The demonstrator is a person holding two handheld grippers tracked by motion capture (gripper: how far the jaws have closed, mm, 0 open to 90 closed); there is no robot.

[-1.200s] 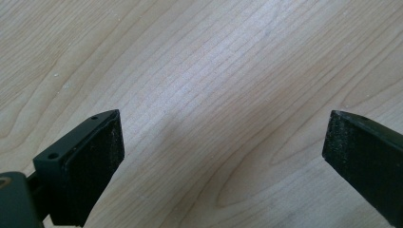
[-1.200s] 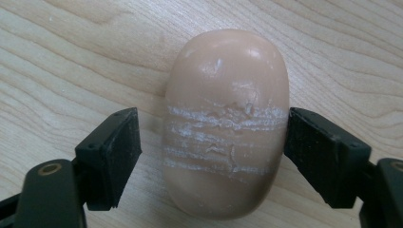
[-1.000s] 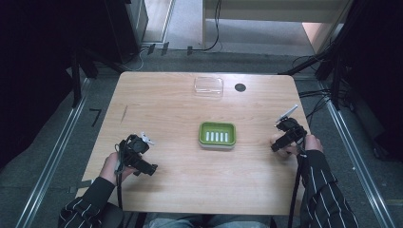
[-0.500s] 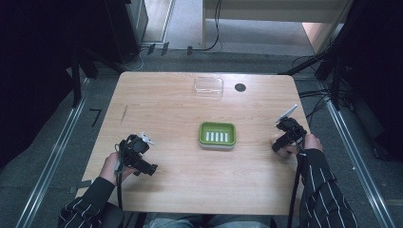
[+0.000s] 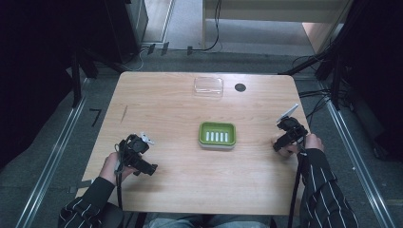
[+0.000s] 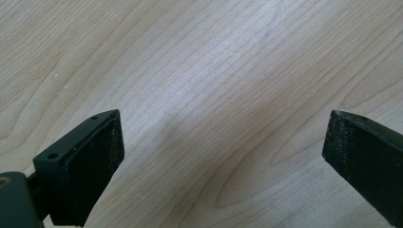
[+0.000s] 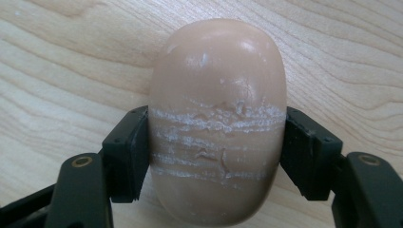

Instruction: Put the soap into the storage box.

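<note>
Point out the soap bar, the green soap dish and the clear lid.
soap bar (image 7: 218,118): right gripper view, middle of its face.
green soap dish (image 5: 205,128): high view, left rim.
clear lid (image 5: 208,87): high view, centre.

Pale wood bench (image 6: 228,71), matt, with fine wavy grain. The soap bar (image 7: 218,118) looks waxy and smooth with a soft sheen, scored by rough whitish scrape lines. The right gripper (image 7: 216,156) is matt black plastic; the left gripper (image 6: 223,156) pads (image 6: 95,166) look grainy. The green soap dish (image 5: 217,134) looks like glossy plastic; at twelve o'clock, the clear lid (image 5: 208,86) is shiny.
</note>
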